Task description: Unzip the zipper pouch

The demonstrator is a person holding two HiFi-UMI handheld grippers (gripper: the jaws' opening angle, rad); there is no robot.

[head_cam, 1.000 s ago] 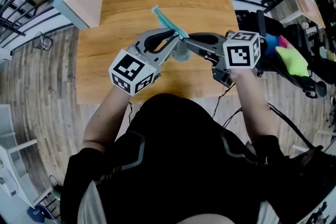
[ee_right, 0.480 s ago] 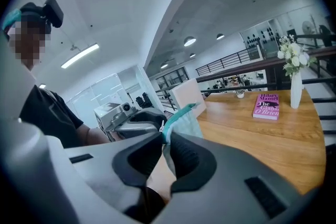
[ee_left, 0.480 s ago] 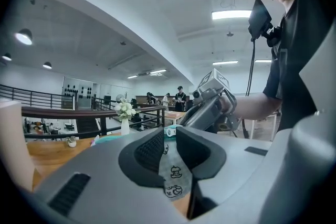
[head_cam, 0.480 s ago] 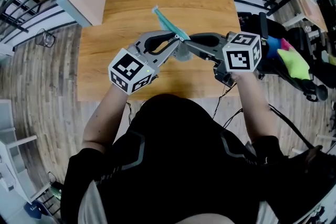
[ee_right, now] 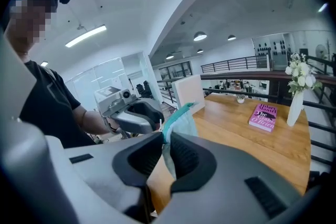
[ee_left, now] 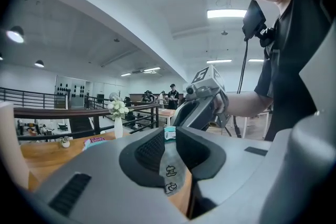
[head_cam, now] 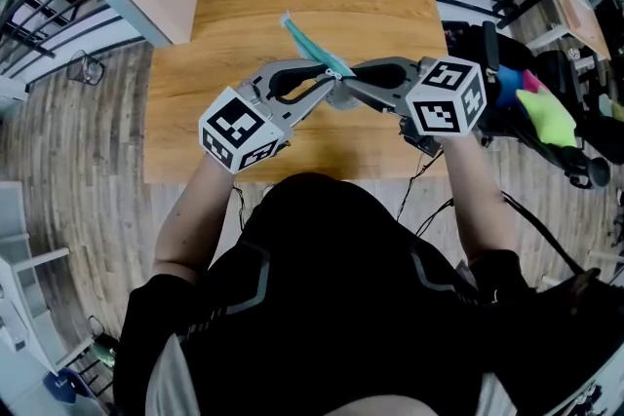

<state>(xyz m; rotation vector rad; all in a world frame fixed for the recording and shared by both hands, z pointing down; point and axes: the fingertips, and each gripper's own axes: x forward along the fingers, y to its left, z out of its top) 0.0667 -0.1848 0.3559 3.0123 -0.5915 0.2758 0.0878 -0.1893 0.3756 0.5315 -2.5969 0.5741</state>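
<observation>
Over the light wooden table [head_cam: 224,34], the person is holding the teal fabric zipper pouch [head_cam: 310,40] up between both tools. The right gripper [ee_right: 165,140] is pinching the pouch's teal cloth, jaws nearly together. The left gripper [ee_left: 170,136] is clamping a grey printed strip [ee_left: 171,168] of it, its jaws having just eased a touch wider with the strip between them. I'd say the unzipping is barely beginning. Next, one tool needs the slider itself while the other is anchoring the cloth.
</observation>
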